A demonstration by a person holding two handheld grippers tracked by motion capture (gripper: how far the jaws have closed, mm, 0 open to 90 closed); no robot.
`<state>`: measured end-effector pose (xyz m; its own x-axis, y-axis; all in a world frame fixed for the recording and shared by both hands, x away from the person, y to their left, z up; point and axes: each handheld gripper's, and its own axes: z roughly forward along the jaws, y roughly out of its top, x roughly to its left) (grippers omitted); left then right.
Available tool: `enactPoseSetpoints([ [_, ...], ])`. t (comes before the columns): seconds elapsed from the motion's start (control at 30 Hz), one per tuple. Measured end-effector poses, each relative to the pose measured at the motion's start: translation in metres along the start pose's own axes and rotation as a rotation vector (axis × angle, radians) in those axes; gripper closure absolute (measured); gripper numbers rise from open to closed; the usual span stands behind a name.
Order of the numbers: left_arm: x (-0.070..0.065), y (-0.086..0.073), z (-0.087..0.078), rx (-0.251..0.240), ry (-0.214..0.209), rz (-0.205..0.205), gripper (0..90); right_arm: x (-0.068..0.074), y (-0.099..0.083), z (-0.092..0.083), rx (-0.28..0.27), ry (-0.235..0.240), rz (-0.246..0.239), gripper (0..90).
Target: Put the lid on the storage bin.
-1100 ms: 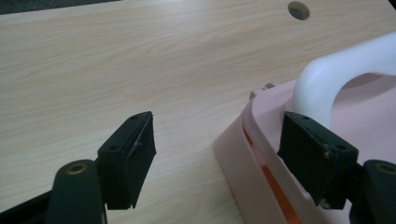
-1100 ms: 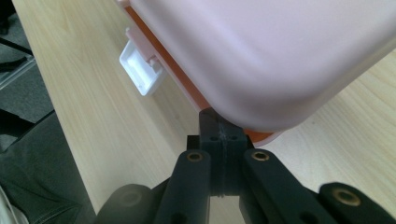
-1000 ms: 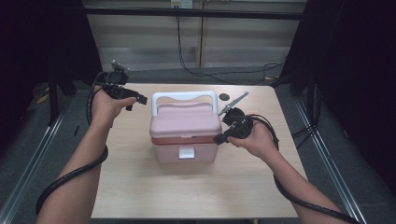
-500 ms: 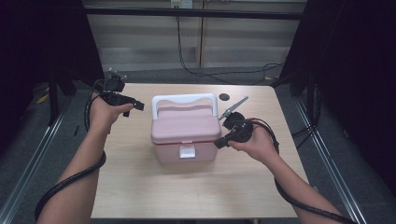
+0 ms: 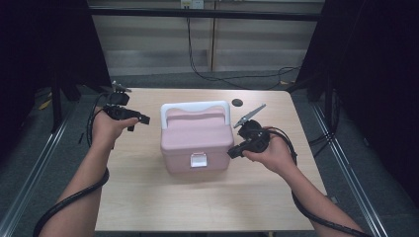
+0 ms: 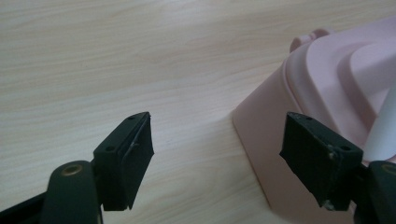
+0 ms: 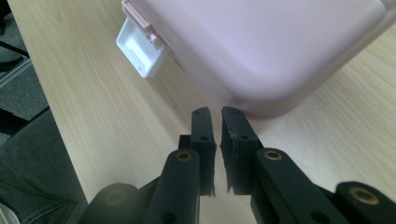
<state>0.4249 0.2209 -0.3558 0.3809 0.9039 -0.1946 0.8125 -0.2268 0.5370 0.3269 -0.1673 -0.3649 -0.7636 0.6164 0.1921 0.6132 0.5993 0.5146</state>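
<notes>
Sitting mid-tabletop, the pink lidded box has its white latch down; left gripper fingers spread wide and empty, right gripper fingers barely parted, empty. Lopsided contact could shove it

Pink box smooth matt plastic; table pale wood-grain.

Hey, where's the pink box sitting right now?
In the high view the pink box stands mid-table, between the left claw and the right claw, its white latch facing the person.
</notes>
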Motion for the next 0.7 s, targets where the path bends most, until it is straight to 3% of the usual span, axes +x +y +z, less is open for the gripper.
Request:
enactPoseSetpoints([
  [0.27,0.005,-0.013,0.002,-0.008,-0.004,0.002,24.2,-0.001,-0.013,-0.002,-0.017,-0.025,0.006,61.6],
  [0.5,0.007,-0.023,0.003,-0.014,-0.018,0.014,23.8,-0.006,-0.029,0.0,-0.057,-0.038,0.047,43.7],
  [0.7,0.01,-0.033,0.008,-0.007,-0.029,0.003,23.2,-0.009,-0.045,0.002,-0.081,-0.052,0.042,38.3],
])
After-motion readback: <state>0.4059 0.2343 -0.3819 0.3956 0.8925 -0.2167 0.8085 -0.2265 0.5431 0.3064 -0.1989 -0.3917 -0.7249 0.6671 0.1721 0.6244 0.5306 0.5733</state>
